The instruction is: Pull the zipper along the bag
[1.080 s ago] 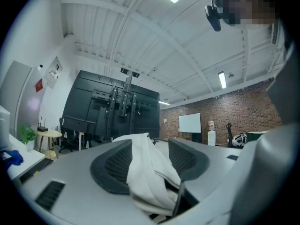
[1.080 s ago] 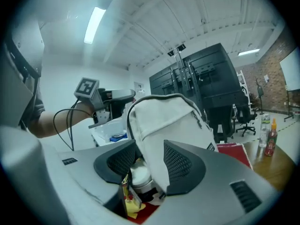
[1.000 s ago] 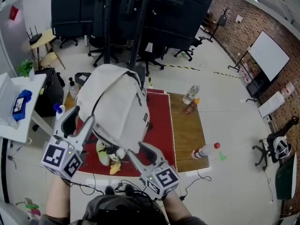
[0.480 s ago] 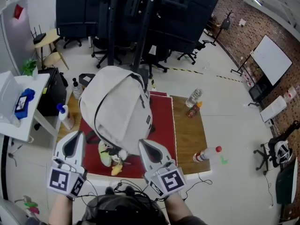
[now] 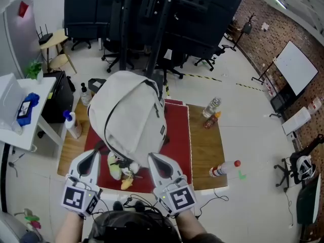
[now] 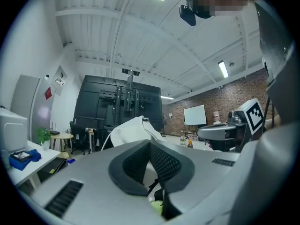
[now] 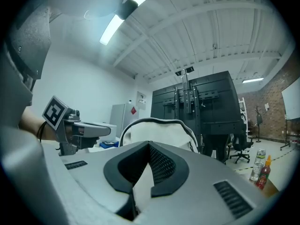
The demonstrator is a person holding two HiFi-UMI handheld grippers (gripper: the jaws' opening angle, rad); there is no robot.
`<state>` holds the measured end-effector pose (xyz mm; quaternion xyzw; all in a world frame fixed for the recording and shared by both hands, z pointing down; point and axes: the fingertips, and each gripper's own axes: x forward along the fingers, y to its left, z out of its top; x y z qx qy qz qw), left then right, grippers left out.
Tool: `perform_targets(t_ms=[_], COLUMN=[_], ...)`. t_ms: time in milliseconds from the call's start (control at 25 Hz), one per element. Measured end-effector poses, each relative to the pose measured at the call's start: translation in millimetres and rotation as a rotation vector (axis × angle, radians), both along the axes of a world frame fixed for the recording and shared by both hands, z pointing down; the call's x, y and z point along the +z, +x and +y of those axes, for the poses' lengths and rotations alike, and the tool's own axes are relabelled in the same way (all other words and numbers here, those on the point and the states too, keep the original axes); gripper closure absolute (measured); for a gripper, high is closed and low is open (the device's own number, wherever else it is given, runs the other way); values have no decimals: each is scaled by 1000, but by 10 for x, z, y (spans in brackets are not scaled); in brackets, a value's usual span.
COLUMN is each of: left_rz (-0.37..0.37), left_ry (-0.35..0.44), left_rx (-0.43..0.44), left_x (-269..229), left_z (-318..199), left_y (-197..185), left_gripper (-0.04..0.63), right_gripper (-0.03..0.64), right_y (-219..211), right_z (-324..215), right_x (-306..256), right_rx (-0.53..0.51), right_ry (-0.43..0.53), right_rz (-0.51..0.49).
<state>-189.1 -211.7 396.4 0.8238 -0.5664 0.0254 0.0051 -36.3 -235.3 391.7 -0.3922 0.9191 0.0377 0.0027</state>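
The left gripper (image 5: 92,156) and the right gripper (image 5: 154,160) are being held clenched, jaws together, with nothing gripped. Both are being pointed at the near end of the bag (image 5: 129,110), just beside it. The bag is being carried by a red mat (image 5: 178,135) on the surface (image 5: 205,151), between the grippers and the dark rack (image 5: 152,14) behind.

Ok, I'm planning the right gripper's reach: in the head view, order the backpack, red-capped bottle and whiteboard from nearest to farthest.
1. backpack, just ahead of the right gripper.
2. red-capped bottle, lying to its right.
3. whiteboard, far right.
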Motion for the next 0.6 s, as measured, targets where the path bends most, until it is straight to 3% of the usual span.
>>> perform_targets(t_ms=[600], left_rz=[5], left_ry=[-39], left_rx=[-15], left_x=[119], left_z=[-66], left_y=[-28], left_gripper=[581], right_gripper=[611], right_y=[15], right_z=[-74], right_x=[116], right_rx=[-11], right_ry=[-29], right_rz=[46])
